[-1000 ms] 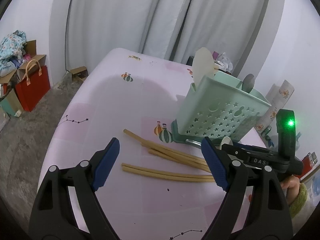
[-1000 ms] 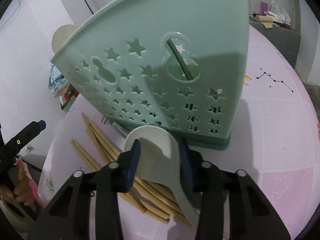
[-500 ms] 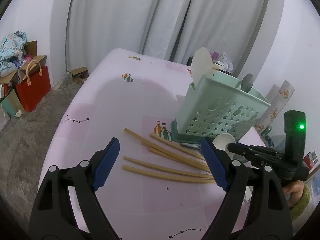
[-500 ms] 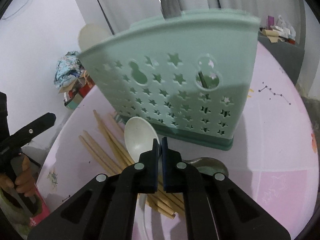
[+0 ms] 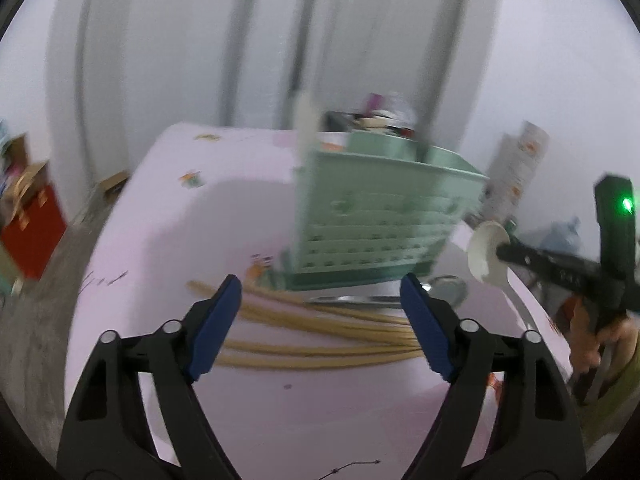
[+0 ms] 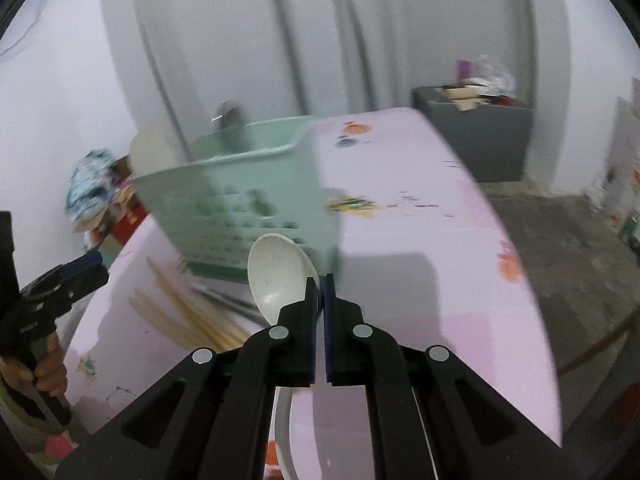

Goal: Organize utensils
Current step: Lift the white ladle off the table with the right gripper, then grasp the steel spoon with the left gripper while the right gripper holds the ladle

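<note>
My right gripper (image 6: 319, 280) is shut on the handle of a white spoon (image 6: 276, 276), which hangs above the pink table (image 6: 420, 280) in front of the green star-holed caddy (image 6: 248, 192). The left wrist view shows that spoon (image 5: 486, 248) to the right of the caddy (image 5: 380, 232). My left gripper (image 5: 320, 284) hovers over several wooden chopsticks (image 5: 320, 328); its jaws are closing, and the pads touch nothing. A metal spoon (image 5: 448, 288) lies on the table by the caddy's base. A metal utensil (image 6: 228, 116) and a pale one (image 6: 150, 152) stand in the caddy.
A red bag (image 5: 36, 232) sits on the floor at the left. A grey cabinet (image 6: 472, 132) with clutter stands behind the table. A patterned roll (image 5: 516, 168) leans at the right. A person's hand (image 6: 48, 372) grips the left tool.
My right gripper shut on the white spoon and lifted it off the table. The left gripper shifted sideways and rolled a little, and its jaws have narrowed slightly.
</note>
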